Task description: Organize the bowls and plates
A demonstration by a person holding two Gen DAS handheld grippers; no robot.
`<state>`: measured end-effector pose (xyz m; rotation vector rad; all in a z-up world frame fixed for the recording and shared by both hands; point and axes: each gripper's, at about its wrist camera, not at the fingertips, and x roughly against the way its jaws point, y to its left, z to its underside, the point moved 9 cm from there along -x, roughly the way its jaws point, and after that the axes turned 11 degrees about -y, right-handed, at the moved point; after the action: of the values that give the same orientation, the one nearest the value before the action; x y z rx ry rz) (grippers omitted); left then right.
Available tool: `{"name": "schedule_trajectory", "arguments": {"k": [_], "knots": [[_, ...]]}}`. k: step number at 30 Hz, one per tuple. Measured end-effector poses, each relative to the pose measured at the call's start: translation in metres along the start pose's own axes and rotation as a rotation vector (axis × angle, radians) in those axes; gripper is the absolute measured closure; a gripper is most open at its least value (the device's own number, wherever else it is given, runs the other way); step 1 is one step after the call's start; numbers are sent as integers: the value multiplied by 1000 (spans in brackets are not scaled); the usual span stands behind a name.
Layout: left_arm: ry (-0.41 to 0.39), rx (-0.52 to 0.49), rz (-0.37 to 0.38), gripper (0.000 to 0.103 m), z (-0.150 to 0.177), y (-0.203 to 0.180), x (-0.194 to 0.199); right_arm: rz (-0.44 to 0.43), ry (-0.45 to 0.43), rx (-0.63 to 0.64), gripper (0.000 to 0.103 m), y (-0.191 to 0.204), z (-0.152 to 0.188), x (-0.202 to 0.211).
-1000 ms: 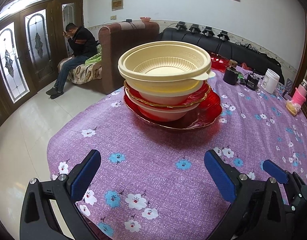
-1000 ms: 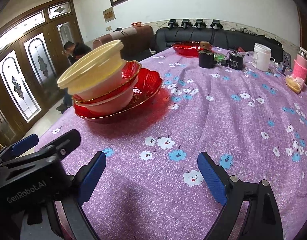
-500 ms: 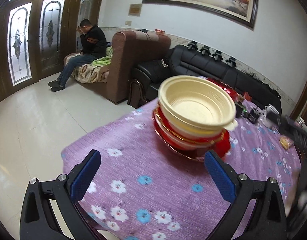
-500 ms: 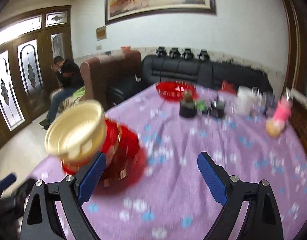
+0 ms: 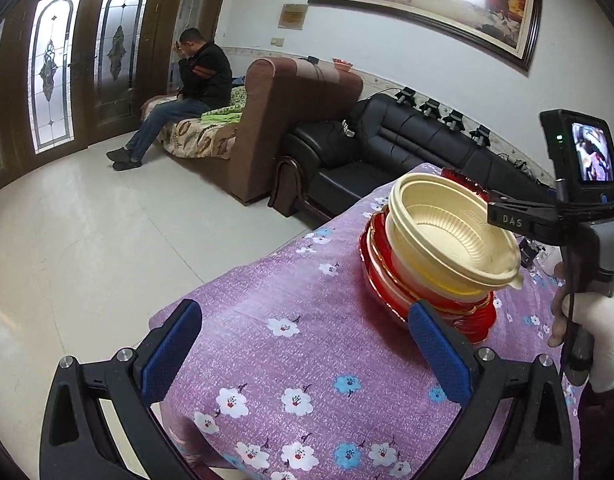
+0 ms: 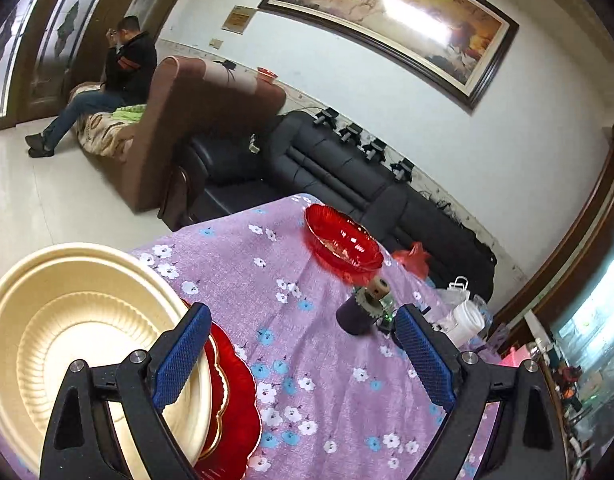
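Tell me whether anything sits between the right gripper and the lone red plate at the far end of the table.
Nothing visible does. From the right gripper, only flowered tablecloth lies before the red plate; the dark jar stands off to the right.

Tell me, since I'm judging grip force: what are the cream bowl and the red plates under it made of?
Cream bowl: likely thin matte plastic, with moulded ribs and a pull tab. Red plates: glossy, translucent with gilt scalloped rims; glass or hard plastic, cannot tell.
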<state>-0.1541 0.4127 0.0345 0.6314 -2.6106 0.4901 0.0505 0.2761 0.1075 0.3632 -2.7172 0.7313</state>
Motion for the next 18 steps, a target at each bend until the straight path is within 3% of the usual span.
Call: {"name": "schedule_trajectory", "arguments": {"k": [6, 11, 14, 18], "knots": [[-51, -44, -4, 0, -5, -12, 7, -65, -127, -195, 7, -31, -11, 53], [-93, -93, -6, 0, -4, -32, 16, -134, -206, -350, 1, -49, 13, 108], [-87, -137, 11, 0, 2, -54, 16, -157, -190, -401, 1, -54, 45, 126], [-42, -184, 67, 0, 15, -89, 14, -198, -87, -485, 1, -53, 89, 122]]}}
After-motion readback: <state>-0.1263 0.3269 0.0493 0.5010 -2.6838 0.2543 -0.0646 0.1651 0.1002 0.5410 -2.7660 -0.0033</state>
